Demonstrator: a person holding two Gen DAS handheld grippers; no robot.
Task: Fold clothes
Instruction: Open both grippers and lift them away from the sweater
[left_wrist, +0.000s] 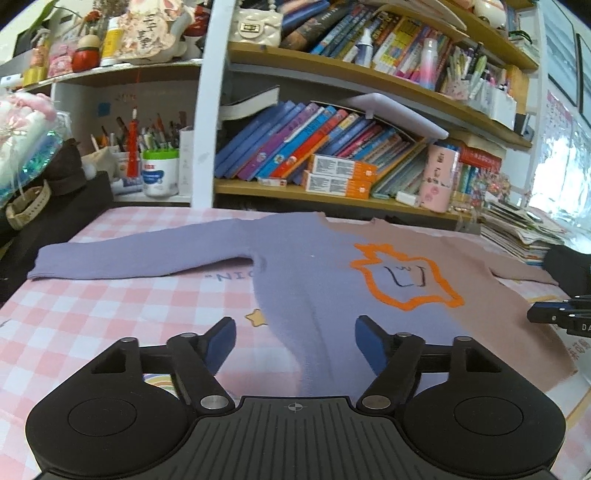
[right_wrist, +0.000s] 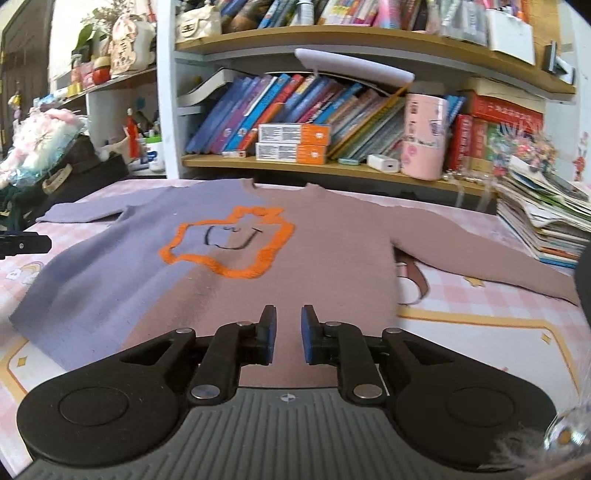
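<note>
A long-sleeved sweater (left_wrist: 303, 266), half purple and half dusty pink, lies flat with its front up on the pink checked tablecloth (left_wrist: 110, 314). An orange outline with a small face (left_wrist: 402, 305) marks its chest. Both sleeves are spread out sideways. My left gripper (left_wrist: 295, 323) hovers over the purple lower body near the hem, open wide, with nothing between its blue pads. In the right wrist view the sweater (right_wrist: 332, 240) fills the middle. My right gripper (right_wrist: 288, 312) is over the pink lower body, its pads a narrow gap apart and not pinching the fabric.
A bookshelf (left_wrist: 332, 192) crammed with books and boxes runs along the far edge of the table. A stack of magazines (right_wrist: 546, 221) sits at the right, close to the pink sleeve. A dark bag (left_wrist: 74, 177) and pen holders stand at the left.
</note>
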